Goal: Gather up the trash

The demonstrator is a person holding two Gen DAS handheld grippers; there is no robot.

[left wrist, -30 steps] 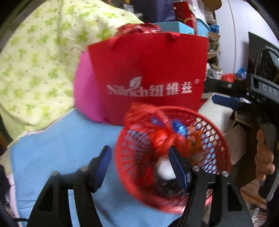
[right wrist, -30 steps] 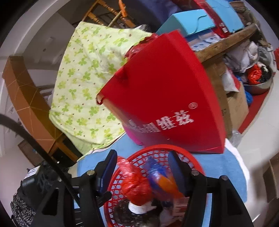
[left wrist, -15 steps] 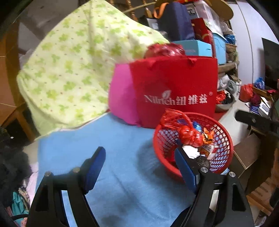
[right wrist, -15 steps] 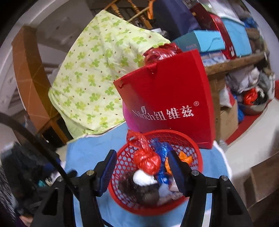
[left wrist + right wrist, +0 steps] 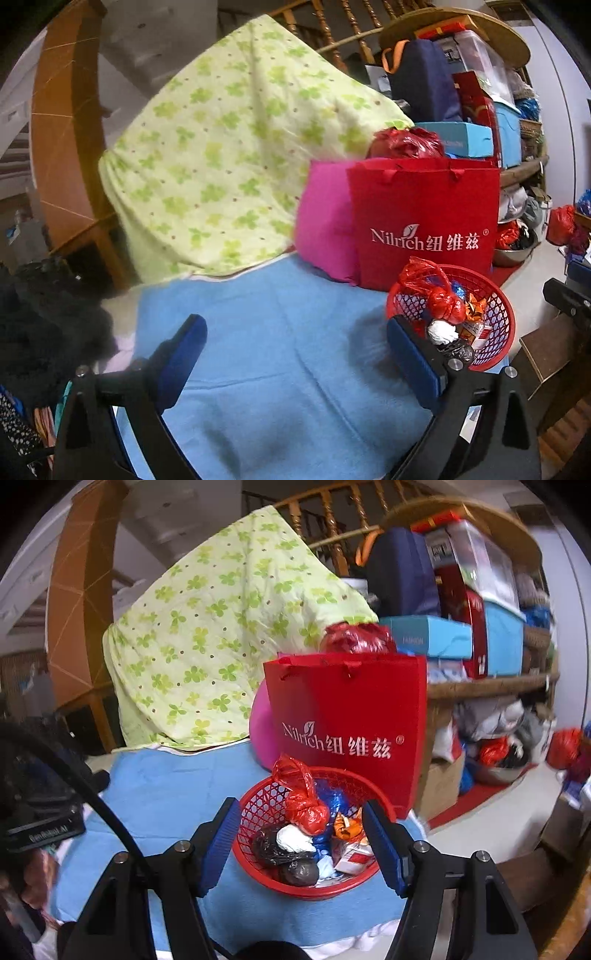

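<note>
A red mesh basket sits on the blue cloth, in front of a red Nilrich bag. It holds a knotted red plastic bag, black bags, white wads and wrappers. It also shows at the right in the left wrist view. My right gripper is open and empty, raised in front of the basket. My left gripper is open and empty over the blue cloth, left of the basket.
A green clover blanket hangs over a wooden railing behind. A pink cushion leans beside the red bag. Stacked boxes and bags crowd shelves at right. Floor clutter lies beyond the table edge.
Both grippers have drawn back and up from the basket, which now looks smaller and farther. The left gripper has shifted left so the basket sits at its right. The basket's contents are unchanged.
</note>
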